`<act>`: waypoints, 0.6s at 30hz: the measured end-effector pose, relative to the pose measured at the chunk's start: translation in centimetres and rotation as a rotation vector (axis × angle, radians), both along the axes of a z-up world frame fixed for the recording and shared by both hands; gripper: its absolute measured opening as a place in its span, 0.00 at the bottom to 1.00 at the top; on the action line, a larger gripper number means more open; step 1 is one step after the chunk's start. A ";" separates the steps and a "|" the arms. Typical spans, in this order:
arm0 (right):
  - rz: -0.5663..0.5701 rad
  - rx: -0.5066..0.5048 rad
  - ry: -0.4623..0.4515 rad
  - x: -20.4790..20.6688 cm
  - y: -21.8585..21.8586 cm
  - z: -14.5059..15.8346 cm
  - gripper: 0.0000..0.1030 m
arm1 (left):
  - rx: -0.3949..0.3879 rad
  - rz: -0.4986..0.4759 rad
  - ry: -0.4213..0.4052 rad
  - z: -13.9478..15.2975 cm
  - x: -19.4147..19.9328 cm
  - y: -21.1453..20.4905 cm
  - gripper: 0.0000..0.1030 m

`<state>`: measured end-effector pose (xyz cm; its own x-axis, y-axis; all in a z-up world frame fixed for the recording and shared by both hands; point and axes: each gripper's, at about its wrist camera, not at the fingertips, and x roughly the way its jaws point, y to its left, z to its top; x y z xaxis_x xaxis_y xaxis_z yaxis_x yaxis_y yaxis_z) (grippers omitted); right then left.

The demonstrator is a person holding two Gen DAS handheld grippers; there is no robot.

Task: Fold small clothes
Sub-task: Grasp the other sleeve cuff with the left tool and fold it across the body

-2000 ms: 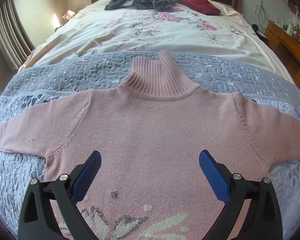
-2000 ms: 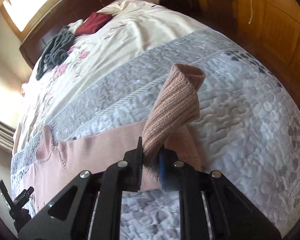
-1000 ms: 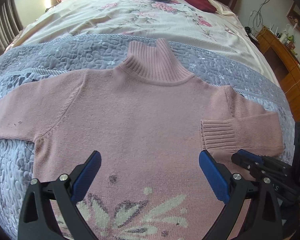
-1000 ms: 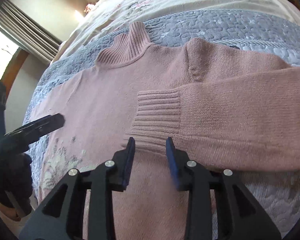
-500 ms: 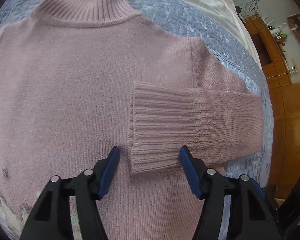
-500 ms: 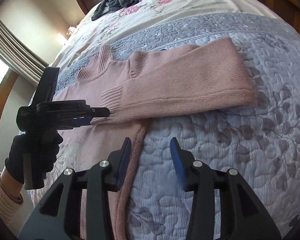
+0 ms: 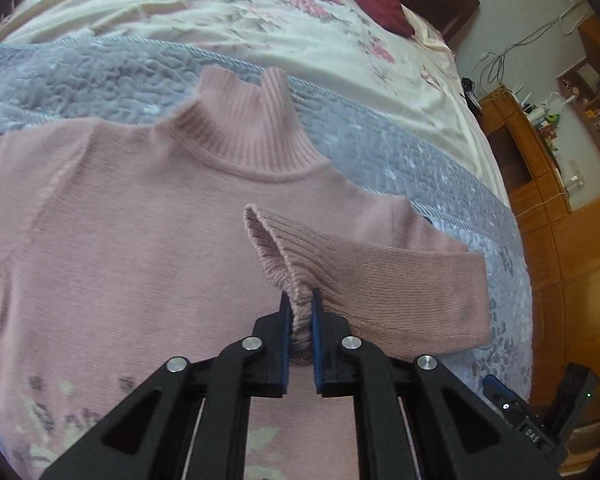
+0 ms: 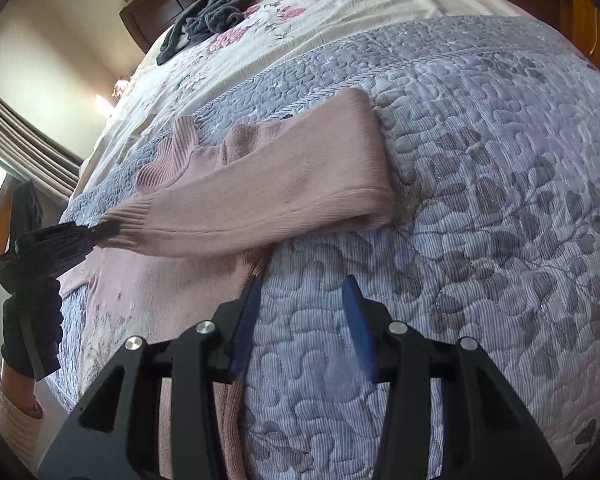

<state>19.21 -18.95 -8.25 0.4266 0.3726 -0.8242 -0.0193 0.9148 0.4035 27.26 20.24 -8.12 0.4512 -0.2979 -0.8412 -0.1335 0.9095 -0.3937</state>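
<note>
The left gripper [image 7: 301, 312] clamps the ribbed cuff [image 7: 276, 248] of the pink sweater [image 7: 140, 240], lifted just ahead of its tips. The right gripper [image 8: 300, 312] is spread, empty, over the grey quilt [image 8: 480, 200] beside the sweater's hem.

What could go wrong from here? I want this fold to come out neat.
The left gripper pinches only a bunched bit of the ribbed cuff of the pink knit turtleneck sweater, so it may slip out or stretch. The open right gripper pins nothing, so pulling could drag the folded sleeve askew.
</note>
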 end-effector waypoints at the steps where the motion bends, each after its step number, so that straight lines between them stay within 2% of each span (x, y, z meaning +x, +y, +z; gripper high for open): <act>1: -0.012 0.007 0.007 0.3 -0.2 0.0 0.46 | 0.022 0.020 -0.005 0.2 -0.1 1.4 0.08; 8: -0.051 0.087 0.073 3.9 0.2 -1.1 0.55 | 0.151 0.136 -0.005 0.9 -0.4 10.1 0.08; 14: 0.008 0.088 0.143 7.4 3.7 -2.9 0.55 | 0.178 0.175 0.026 -0.6 -0.1 13.6 0.08; 15: 0.015 0.072 0.154 7.8 4.3 -3.3 0.52 | 0.181 0.164 0.040 -1.2 0.1 13.7 0.08; 16: 0.021 0.052 0.169 8.0 4.8 -3.8 0.39 | 0.189 0.156 0.056 -1.9 0.2 13.7 0.08; 18: 0.032 0.021 0.194 8.2 5.4 -4.7 0.25 | 0.218 0.140 0.097 -3.6 0.5 13.5 0.08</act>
